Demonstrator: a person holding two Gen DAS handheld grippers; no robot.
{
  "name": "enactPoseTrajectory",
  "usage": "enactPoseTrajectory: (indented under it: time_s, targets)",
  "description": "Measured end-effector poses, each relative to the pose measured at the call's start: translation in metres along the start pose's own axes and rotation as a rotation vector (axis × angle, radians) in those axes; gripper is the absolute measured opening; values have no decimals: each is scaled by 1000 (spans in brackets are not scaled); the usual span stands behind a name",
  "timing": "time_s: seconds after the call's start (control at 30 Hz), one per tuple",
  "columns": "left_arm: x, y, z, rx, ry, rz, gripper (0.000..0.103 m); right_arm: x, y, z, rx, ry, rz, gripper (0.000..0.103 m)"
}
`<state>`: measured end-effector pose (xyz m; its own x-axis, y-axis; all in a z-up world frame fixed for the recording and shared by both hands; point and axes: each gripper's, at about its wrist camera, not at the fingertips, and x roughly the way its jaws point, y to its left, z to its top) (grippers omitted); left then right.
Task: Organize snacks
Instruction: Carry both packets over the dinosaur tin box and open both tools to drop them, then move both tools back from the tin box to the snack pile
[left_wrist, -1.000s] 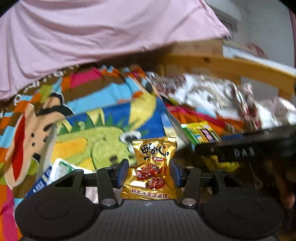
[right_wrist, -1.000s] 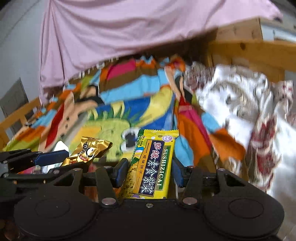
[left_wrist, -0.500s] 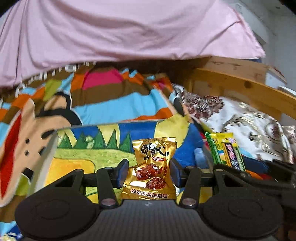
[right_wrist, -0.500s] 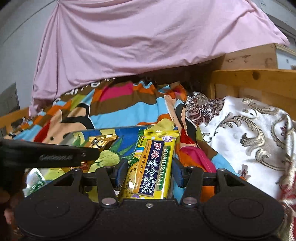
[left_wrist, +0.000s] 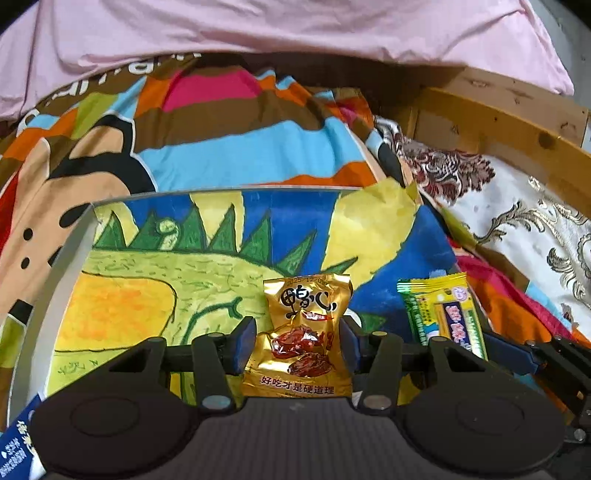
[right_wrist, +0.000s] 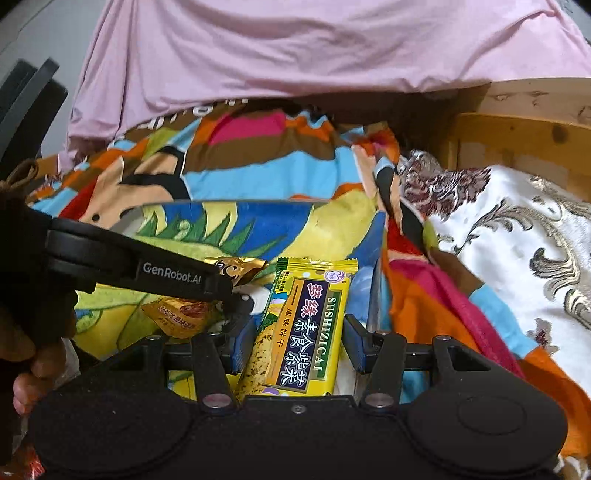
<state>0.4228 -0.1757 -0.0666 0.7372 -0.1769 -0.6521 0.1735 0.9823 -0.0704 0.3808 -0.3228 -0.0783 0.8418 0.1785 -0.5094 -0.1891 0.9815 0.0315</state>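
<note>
Left tongs (left_wrist: 297, 341) grip a gold snack packet (left_wrist: 301, 338) above the dinosaur-painted tray (left_wrist: 155, 266). Right tongs (right_wrist: 299, 341) grip a yellow biscuit packet (right_wrist: 306, 325) over the tray's right edge.

Bright, even indoor light; sharp centre, fisheye bending and darkening at edges.

Both grippers are black plastic. The left gripper (left_wrist: 297, 341) has two round, flat housings at its base, a ribbed grey panel between them, silver screws on the finger arms and blue pads (left_wrist: 242, 341) on the fingers. The right gripper (right_wrist: 300, 345) is built alike, with a plain black centre plate bearing one small screw. White lettering, "GenRobot.AI", runs along the left gripper's side. A hand (right_wrist: 31, 373) shows below a dark sleeve (right_wrist: 22, 258).
</note>
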Motion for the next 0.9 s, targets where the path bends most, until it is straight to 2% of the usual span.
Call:
enactPoseTrajectory:
  time_s: [0.07, 0.13, 0.2, 0.27, 0.37, 0.43, 0.6, 0.73, 0.9]
  targets:
    - [4, 0, 0, -6, 23, 4, 57, 1, 1, 0, -5, 5, 2, 55]
    - [5, 1, -1, -11, 40, 5, 60, 0, 1, 1, -7, 2, 6, 62]
    - [4, 2, -3, -17, 42, 3, 67, -2, 1, 1, -3, -5, 9, 67]
    - [0, 4, -3, -31, 28, 6, 83, -6, -1, 2, 8, -9, 6, 69]
    - [-16, 9, -2, -60, -27, 9, 87, -20, -4, 5, 31, -35, 13, 76]
    - [-30, 14, -2, -87, -62, -7, 91, -33, -4, 8, 42, -72, 6, 85]
    - [-73, 25, -5, -114, -163, -8, 98, -76, -8, 16, 100, -168, 18, 95]
    - [-116, 36, -14, -126, -249, -6, 102, -112, -3, 20, 108, -231, 27, 100]
    - [-167, 46, -31, -110, -327, 10, 102, -159, 12, 22, 74, -296, 37, 102]
